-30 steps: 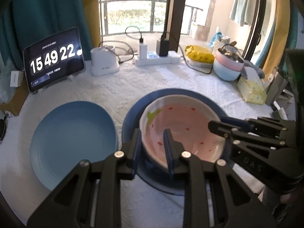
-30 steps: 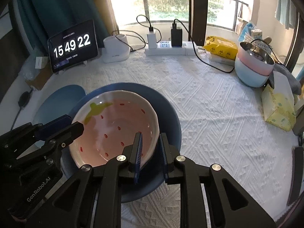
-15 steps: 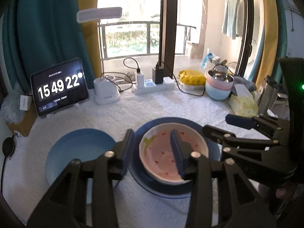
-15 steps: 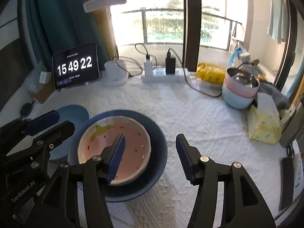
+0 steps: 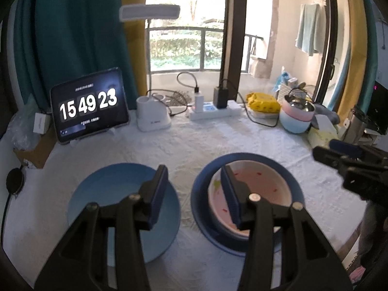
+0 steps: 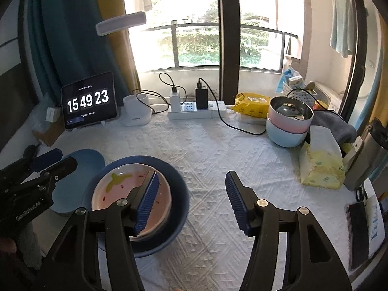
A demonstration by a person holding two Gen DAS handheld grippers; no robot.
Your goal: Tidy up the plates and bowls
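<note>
A: Where is the pink bowl, and which way does it face?

B: It sits upright, mouth up, nested inside the dark blue bowl on the white tablecloth. It is round, so it has no long axis to speak of; the green leaf mark on its inside lies toward the far left of the rim in the right wrist view.

A: And the light blue plate?

B: Flat on the cloth, just to the left of the dark blue bowl, close beside it.

A: What about the left gripper?

B: Its jaws have just been opening and stand spread, nothing between them. They hang above the gap between plate and bowls; the right finger shows over the pink bowl's left rim.

A: The right gripper?

B: Also just opened, spread wide and empty. The stacked bowls lie below and to its left; its left finger overlaps the pink bowl's right side, its right finger is over bare cloth.
</note>
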